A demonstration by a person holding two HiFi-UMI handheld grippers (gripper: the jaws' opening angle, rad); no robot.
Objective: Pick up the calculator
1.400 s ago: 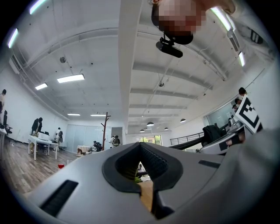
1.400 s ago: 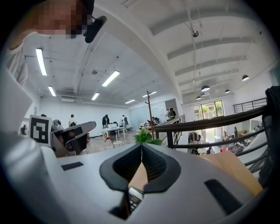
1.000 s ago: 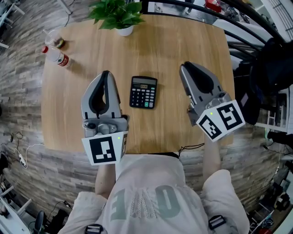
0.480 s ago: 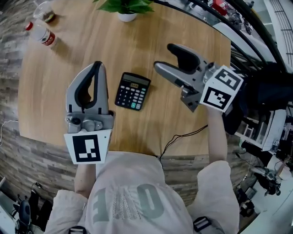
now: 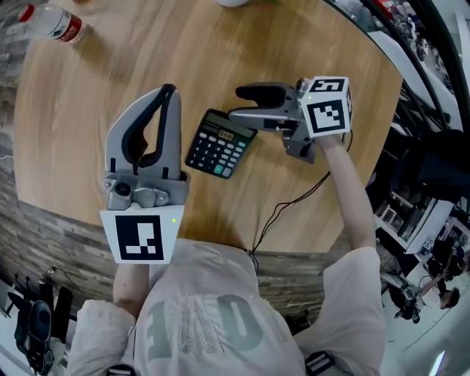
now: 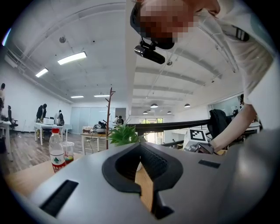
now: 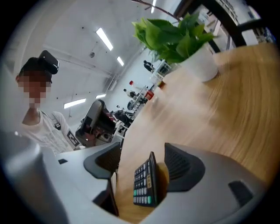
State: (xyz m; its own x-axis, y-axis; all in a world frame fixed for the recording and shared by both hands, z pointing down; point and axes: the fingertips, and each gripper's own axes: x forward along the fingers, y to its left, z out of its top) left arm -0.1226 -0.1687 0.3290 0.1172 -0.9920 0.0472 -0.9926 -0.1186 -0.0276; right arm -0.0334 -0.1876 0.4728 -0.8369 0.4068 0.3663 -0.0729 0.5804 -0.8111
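The black calculator (image 5: 220, 143) lies flat on the round wooden table (image 5: 81, 110), tilted a little. My right gripper (image 5: 236, 104) is rolled onto its side at the calculator's far right corner and stands open. In the right gripper view the calculator (image 7: 144, 181) shows between the spread jaws of my right gripper (image 7: 142, 162), and neither pad presses on it. My left gripper (image 5: 169, 91) hovers just left of the calculator, shut on nothing. In the left gripper view, the left gripper (image 6: 141, 151) has its pads together.
A water bottle (image 5: 51, 22) lies at the table's far left, seen with a plastic cup (image 6: 68, 151) beside it. A potted plant (image 7: 179, 35) stands at the far edge. A thin black cable (image 5: 286, 209) trails over the near table edge.
My right gripper opened its jaws, rolled onto its side and swung down and left to the calculator. My left gripper sank a little beside it.
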